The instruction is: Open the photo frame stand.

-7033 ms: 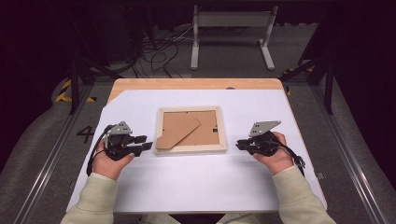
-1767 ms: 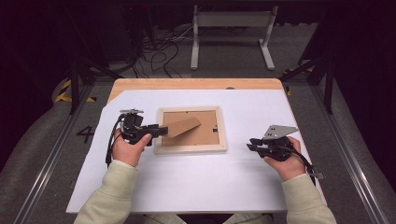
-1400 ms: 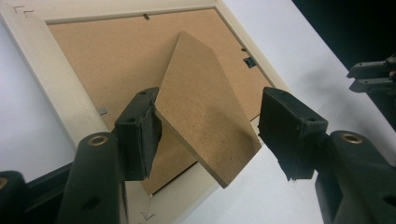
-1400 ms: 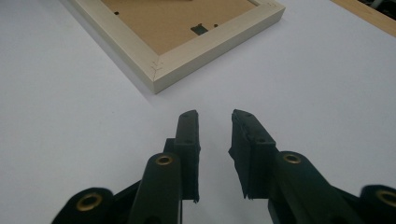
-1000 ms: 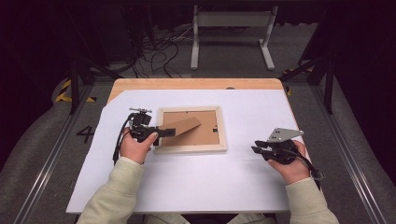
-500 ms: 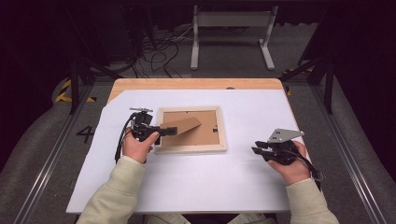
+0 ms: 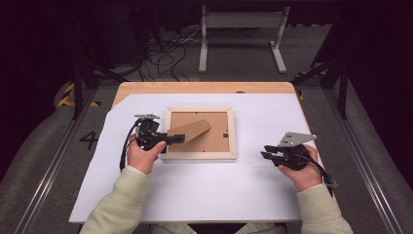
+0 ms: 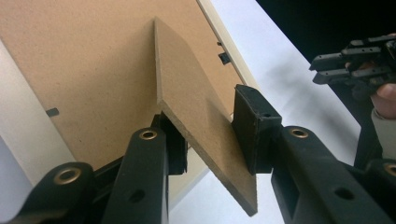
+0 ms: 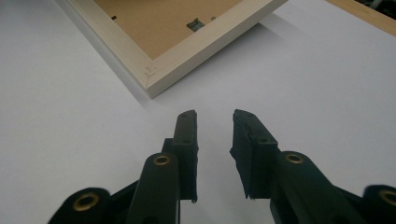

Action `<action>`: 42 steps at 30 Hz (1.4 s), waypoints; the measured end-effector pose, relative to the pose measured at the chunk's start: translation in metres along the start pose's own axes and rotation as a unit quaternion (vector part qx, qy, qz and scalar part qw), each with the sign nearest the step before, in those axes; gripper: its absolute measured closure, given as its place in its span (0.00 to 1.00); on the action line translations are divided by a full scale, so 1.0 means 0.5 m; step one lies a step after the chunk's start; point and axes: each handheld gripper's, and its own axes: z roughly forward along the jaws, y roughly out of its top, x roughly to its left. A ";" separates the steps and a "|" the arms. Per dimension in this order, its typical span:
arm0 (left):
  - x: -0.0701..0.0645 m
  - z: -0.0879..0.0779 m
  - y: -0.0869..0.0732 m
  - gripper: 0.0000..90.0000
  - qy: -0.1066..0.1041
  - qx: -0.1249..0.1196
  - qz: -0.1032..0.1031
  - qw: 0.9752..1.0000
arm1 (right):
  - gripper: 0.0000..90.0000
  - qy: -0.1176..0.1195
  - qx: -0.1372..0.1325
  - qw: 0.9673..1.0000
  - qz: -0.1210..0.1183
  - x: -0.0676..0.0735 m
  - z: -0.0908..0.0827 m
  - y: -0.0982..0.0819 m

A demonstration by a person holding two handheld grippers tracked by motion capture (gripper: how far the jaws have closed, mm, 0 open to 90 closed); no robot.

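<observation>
While the person's sleeves rest at the bottom of the frame, the left tongs (image 7: 178, 139) have just been closing around the easel stand (image 8: 201, 126) of the picture frame (image 7: 198, 155). One pad touches the flap; the other stands just off it. That stand looks like thin, stiff fibreboard: light, hinged, likely to snap if bent hard, so a hold near its free edge seems best. The right tongs (image 7: 265, 151) hover part-open and empty, lower right. Farther up, the frame lies face down mid-surface (image 7: 272, 117).
</observation>
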 end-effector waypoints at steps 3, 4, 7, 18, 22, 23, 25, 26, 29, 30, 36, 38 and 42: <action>-0.010 -0.010 -0.006 0.75 -0.003 0.001 0.004 1.000 | 0.79 0.001 -0.005 1.000 -0.001 -0.002 -0.001 0.007; -0.012 -0.012 -0.008 0.75 -0.003 0.002 0.005 1.000 | 0.79 0.002 -0.005 1.000 -0.002 -0.002 0.000 0.010; -0.016 -0.017 -0.014 0.76 -0.004 0.000 0.007 1.000 | 0.79 0.003 -0.008 1.000 -0.007 -0.002 0.003 0.015; -0.035 -0.041 -0.033 0.79 -0.010 -0.006 0.038 0.999 | 0.79 0.014 -0.018 1.000 -0.013 -0.002 0.012 0.036; -0.037 -0.047 -0.039 0.81 -0.014 -0.006 0.044 0.999 | 0.79 0.019 -0.023 0.999 -0.015 -0.001 0.015 0.043; -0.038 -0.050 -0.041 0.81 -0.017 -0.005 0.043 0.999 | 0.79 0.019 -0.024 0.999 -0.017 -0.001 0.016 0.044; -0.039 -0.051 -0.043 0.82 -0.017 -0.005 0.046 0.999 | 0.79 0.021 -0.024 0.999 -0.016 0.000 0.016 0.046; -0.040 -0.053 -0.044 0.82 -0.019 -0.003 0.047 0.999 | 0.79 0.022 -0.025 0.999 -0.018 0.001 0.016 0.047; -0.043 -0.060 -0.048 0.83 -0.022 0.001 0.056 0.998 | 0.79 0.023 -0.029 0.999 -0.019 0.001 0.016 0.051; -0.044 -0.062 -0.049 0.83 -0.024 0.002 0.057 0.998 | 0.79 0.023 -0.029 0.999 -0.018 0.002 0.016 0.052; -0.047 -0.069 -0.054 0.85 -0.030 0.008 0.065 0.997 | 0.78 0.031 -0.033 0.999 -0.019 0.004 0.014 0.056; -0.049 -0.072 -0.056 0.86 -0.033 0.009 0.064 0.997 | 0.77 0.035 -0.036 0.999 -0.016 0.005 0.012 0.058; -0.051 -0.078 -0.062 0.87 -0.041 0.011 0.059 0.997 | 0.71 0.043 -0.041 0.998 -0.007 0.007 0.010 0.062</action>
